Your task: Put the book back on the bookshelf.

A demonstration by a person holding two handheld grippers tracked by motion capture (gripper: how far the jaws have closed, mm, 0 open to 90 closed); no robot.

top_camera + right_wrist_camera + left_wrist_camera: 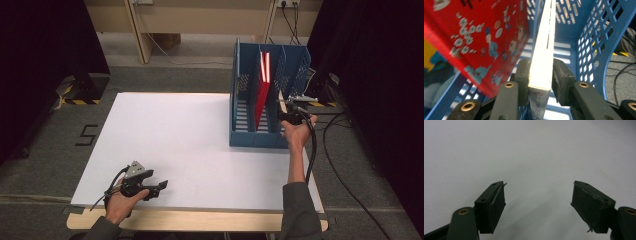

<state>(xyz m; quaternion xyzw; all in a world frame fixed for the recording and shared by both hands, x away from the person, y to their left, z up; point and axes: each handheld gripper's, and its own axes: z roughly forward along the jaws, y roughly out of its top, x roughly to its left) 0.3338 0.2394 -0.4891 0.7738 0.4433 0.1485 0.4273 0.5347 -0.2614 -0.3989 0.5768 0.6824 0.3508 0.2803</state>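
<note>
Right gripper view: the right tool (540, 82) clamps a white book (544, 50) inside the blue rack (599, 45), a red book (486, 37) leaning just left. The left tool (537, 207), jaws apart, rests on the bare worktop (524, 150).

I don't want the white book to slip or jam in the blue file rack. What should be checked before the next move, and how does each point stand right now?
1. Right gripper clamps the thin white book: ok, a finger sits on each side of it.
2. Book inside the blue plastic file rack: ok, between its slatted walls.
3. Book clear of the leaning red picture book: ok, a narrow gap shows.
4. Book's lower edge seated on the rack floor: cannot tell.
5. Left gripper out of the way: ok, open over the white tabletop.
</note>
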